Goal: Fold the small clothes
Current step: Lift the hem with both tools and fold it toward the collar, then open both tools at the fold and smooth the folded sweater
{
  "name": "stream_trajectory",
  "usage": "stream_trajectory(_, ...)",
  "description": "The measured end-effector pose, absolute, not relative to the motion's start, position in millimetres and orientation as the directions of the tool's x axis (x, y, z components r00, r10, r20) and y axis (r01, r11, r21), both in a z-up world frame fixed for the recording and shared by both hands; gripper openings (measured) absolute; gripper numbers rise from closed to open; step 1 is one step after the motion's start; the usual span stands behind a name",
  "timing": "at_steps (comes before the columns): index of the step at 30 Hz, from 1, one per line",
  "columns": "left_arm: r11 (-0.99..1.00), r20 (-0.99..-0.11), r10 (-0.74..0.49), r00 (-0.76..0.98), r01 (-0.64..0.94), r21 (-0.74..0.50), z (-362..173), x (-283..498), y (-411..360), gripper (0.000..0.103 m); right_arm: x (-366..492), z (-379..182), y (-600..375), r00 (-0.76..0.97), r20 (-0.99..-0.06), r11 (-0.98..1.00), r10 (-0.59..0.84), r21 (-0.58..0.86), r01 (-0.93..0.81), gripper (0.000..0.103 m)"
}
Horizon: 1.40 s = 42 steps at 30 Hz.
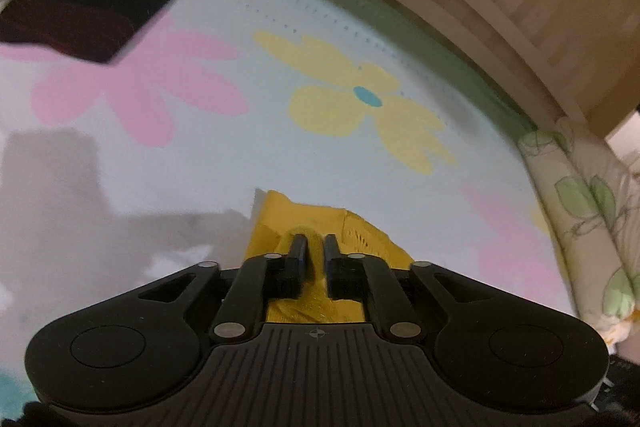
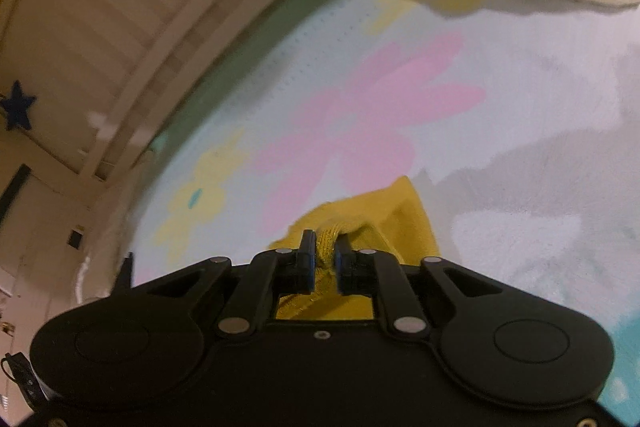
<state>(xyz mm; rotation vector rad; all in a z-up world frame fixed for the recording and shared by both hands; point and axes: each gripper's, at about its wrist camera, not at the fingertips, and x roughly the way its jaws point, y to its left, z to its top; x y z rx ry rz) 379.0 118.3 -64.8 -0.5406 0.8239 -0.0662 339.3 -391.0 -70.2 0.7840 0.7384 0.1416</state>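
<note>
Left gripper (image 1: 313, 247) and right gripper (image 2: 323, 251): black housings, round caps, silver pivot screws (blue finger pads).

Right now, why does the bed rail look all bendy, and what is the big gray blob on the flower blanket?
Left wrist view: the fisheye lens curves the wooden rail; the gray patch looks like a shadow on the blanket. Right wrist view: blurrier, pink flower smeared, rail bent too.
</note>
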Motion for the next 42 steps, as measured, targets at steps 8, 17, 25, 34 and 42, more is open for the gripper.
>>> stream_trajectory(8, 0.926, -0.649, -0.256, 0.716, -0.013, -0.379, -62, 361, 102, 0.060, 324, -54, -388, 0.799, -0.526, 0.835, 0.293, 0.548, 0.055, 0.077)
stream_trajectory(17, 0.973, -0.701, -0.205, 0.683, 0.218, -0.071, -77, 297, 53, 0.062, 282, -52, -318, 0.752, -0.578, 0.948, 0.317, 0.192, -0.253, 0.086)
stream_trajectory(25, 0.976, -0.733, -0.170, 0.659, 0.216, -0.032, -87, 323, 43, 0.062, 287, -69, -297, 0.697, -0.653, 0.946, 0.297, 0.101, -0.308, 0.086)
stream_trajectory(34, 0.978, -0.741, -0.154, 0.654, 0.206, -0.023, -90, 374, 40, 0.063, 327, -75, -293, 0.727, -0.647, 0.967, 0.230, 0.065, -0.248, 0.088)
stream_trajectory(42, 0.989, -0.739, -0.128, 0.662, 0.137, -0.049, -85, 421, 48, 0.063, 371, -74, -297, 0.735, -0.646, 0.978, 0.207, 0.133, -0.159, 0.089)
